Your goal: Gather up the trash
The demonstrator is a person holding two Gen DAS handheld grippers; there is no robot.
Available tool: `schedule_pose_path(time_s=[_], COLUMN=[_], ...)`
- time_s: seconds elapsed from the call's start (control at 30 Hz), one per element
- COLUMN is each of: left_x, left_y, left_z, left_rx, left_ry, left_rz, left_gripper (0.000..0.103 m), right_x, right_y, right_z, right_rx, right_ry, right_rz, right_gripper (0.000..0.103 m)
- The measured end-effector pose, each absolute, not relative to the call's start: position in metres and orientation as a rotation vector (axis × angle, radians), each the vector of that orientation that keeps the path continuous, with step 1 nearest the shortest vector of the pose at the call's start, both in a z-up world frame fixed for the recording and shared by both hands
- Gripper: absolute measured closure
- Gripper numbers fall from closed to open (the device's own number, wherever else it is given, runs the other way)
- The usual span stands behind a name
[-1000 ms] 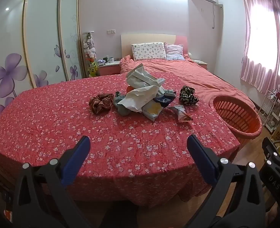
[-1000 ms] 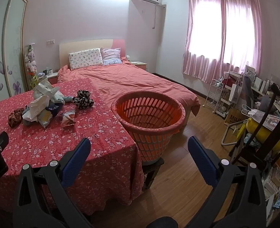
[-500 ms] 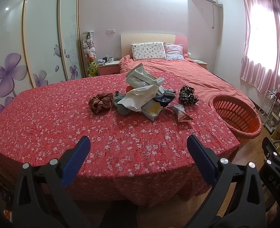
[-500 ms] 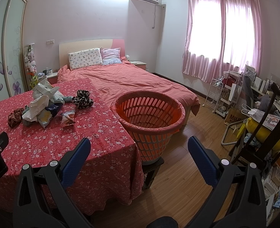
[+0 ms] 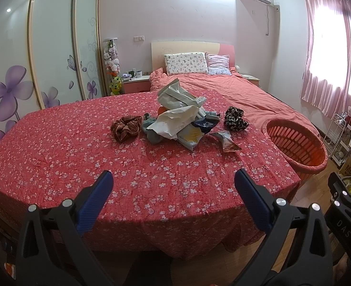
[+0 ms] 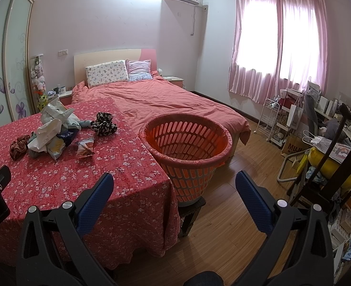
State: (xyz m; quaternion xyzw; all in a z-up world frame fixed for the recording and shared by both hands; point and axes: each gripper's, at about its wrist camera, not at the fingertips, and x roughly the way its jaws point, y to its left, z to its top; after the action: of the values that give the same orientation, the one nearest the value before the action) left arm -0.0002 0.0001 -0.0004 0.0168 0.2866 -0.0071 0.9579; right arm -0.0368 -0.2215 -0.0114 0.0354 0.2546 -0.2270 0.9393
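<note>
Red floral tablecloth (image 5: 80, 147), trash pile (image 5: 180, 121) between two scrunchies, orange basket (image 6: 187, 143) beside.

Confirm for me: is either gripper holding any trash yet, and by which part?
Nothing held. The left gripper and right gripper both have open, empty jaws.

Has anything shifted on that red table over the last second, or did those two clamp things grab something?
Nothing visibly changed. The left hand-held gripper and right hand-held gripper remain open and empty, back from the trash pile. The pile, the hair scrunchies beside it and the orange basket lie as before.
</note>
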Motion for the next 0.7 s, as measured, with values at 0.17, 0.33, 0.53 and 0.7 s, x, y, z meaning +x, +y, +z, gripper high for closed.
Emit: schedule_pose_path(time_s=[0.17, 0.33, 0.53, 0.7], left_x=[-0.0007, -0.0012, -0.0017, -0.0027], left_y=[-0.0001, -0.0003, -0.0004, -0.0003], left_z=[-0.0009, -0.0014, -0.0021, -0.0024], left_rx=[0.034, 0.033, 0.032, 0.031], left_ry=[0.582, 0.583, 0.583, 0.584], left_rz=[-0.014, -0.015, -0.014, -0.016], left_gripper=[0.004, 0.004, 0.004, 0.004], right_x=[-0.0367, -0.0368, -0.0371, -0.0373], right_y=[-0.2214, -0.2217, -0.2221, -0.2222], right_z=[-0.0115, -0.0118, -0.0122, -0.0119], right_rx=[0.073, 0.073, 0.073, 0.073], right_ry=[0.520, 0.520, 0.521, 0.520], right_rz=[-0.464, -0.464, -0.464, -0.463], right_gripper=[0.002, 0.002, 0.002, 0.002])
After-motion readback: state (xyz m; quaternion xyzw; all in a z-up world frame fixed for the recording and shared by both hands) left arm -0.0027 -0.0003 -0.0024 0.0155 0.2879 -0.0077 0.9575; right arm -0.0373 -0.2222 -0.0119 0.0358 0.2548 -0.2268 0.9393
